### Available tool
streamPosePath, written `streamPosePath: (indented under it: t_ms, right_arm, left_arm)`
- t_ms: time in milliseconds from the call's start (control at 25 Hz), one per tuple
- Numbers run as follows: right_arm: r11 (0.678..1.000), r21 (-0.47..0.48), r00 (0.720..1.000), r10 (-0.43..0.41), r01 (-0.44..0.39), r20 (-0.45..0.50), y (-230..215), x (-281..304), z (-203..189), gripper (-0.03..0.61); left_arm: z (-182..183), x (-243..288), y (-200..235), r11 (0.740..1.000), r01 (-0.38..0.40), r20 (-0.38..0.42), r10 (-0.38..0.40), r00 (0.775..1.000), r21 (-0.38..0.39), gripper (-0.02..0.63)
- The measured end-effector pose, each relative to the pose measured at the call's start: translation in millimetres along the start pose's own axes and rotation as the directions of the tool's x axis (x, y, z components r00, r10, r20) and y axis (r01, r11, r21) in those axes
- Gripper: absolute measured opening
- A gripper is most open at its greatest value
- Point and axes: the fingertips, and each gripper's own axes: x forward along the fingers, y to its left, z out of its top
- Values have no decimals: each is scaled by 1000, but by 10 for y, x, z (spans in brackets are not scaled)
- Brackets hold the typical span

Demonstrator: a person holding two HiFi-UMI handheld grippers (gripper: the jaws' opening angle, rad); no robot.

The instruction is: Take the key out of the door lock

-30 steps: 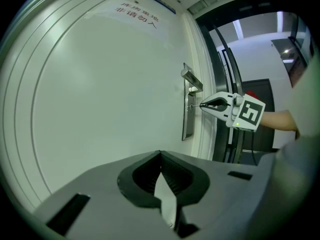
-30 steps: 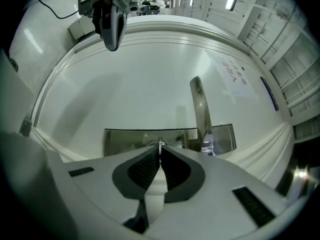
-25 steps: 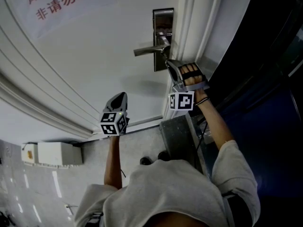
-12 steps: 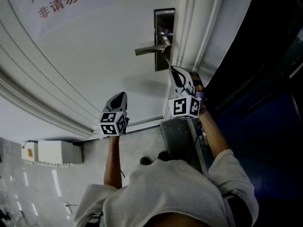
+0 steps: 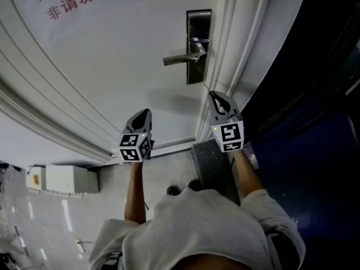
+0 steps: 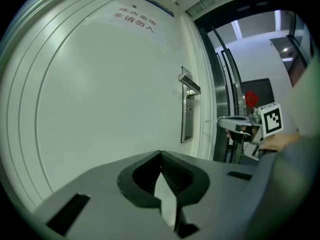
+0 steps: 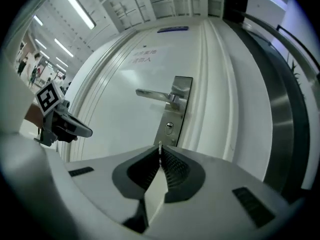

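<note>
A steel lock plate (image 5: 198, 46) with a lever handle (image 5: 181, 58) sits on the white door (image 5: 112, 66). Its keyhole (image 7: 170, 128) stands empty. My right gripper (image 5: 215, 96) hangs below the plate, off the door, shut on a thin metal key (image 7: 159, 146) that pokes out past its tips toward the lock. The same key (image 5: 207, 87) shows as a fine sliver in the head view. My left gripper (image 5: 144, 115) is held lower left, pointing at the bare door panel, shut with nothing in it. In the left gripper view the right gripper (image 6: 235, 122) is at the right.
A paper notice with red print (image 5: 73, 1) is stuck on the door above left. The white door frame (image 5: 239, 44) runs right of the lock, with dark glass (image 5: 315, 94) beyond it. A white box (image 5: 62, 181) lies on the floor at the lower left.
My right gripper has drawn back from the lock plate, down and toward the person, and turned its marker cube to face the camera. The key came out with it. The left gripper stayed still.
</note>
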Motion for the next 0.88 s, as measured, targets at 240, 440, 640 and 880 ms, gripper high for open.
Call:
streamPosePath:
  t_ms: [240,440,640,880]
  right_arm:
    - [987,158,1000,-2,6,-27,60,-126,-314,31]
    - [982,187,999,2,7,-46,109,-210,-451,30]
    - [978,208,998,-1,15,-65,129,-240,-535,30]
    - [980,200,999,21,-10,-50,220,-133,-479,30]
  left_arm:
    - [-29,-86,73,1000,-23,0,23,1000,-14,18]
    - [-93,-153,145,998,-45,-6,45,999,-34,18]
    - [-151,-194,181,997,-56,-7,56,998,-47,18]
    - [-155,-227,239,996,-72,-4,72,997,-54,18]
